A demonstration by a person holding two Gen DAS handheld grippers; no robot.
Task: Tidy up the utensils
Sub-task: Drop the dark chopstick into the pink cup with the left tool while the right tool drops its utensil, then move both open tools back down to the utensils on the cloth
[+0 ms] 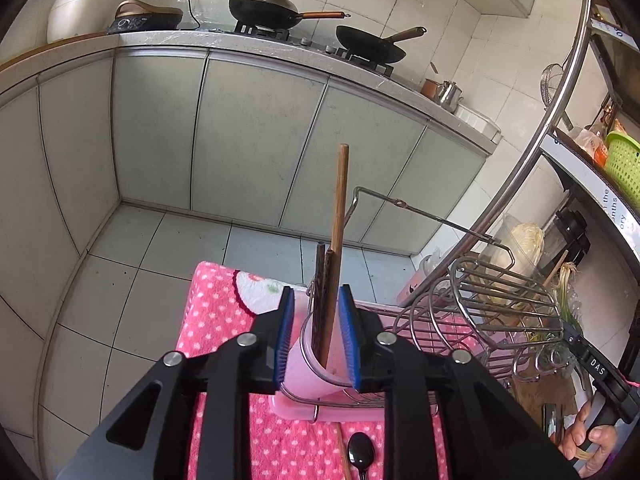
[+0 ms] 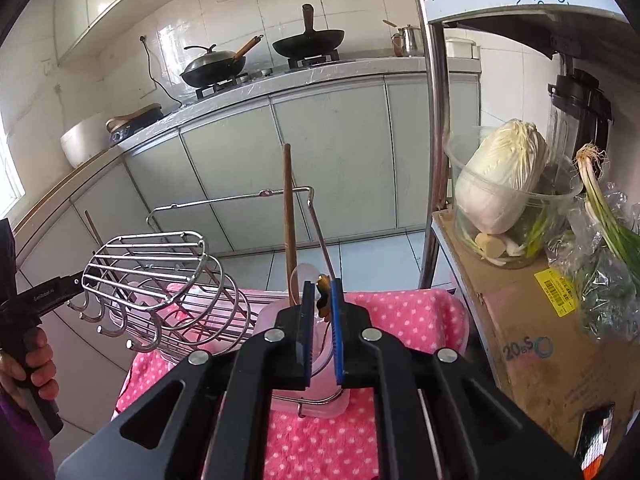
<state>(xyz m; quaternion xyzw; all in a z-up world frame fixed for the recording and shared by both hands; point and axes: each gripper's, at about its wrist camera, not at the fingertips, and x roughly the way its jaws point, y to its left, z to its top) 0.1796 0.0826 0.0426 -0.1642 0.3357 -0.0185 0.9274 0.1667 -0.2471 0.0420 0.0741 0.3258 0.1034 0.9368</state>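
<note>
Your left claw point(image 1: 316, 330) is spread open around the pink cup point(image 1: 310, 364), where the chopsticks point(image 1: 334, 248) stand. Your right claw point(image 2: 320, 300) pinches a small amber-and-black item point(image 2: 322, 289) above the cup; a black spoon point(image 1: 361, 450) lies on the polka-dot towel point(image 1: 224, 320).

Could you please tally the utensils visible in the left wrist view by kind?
Dark brown wooden chopsticks standing in the pink plastic cup: 2
Long light brown wooden stick in the same cup: 1
Black spoon on the pink dotted towel: 1
Total: 4
</note>
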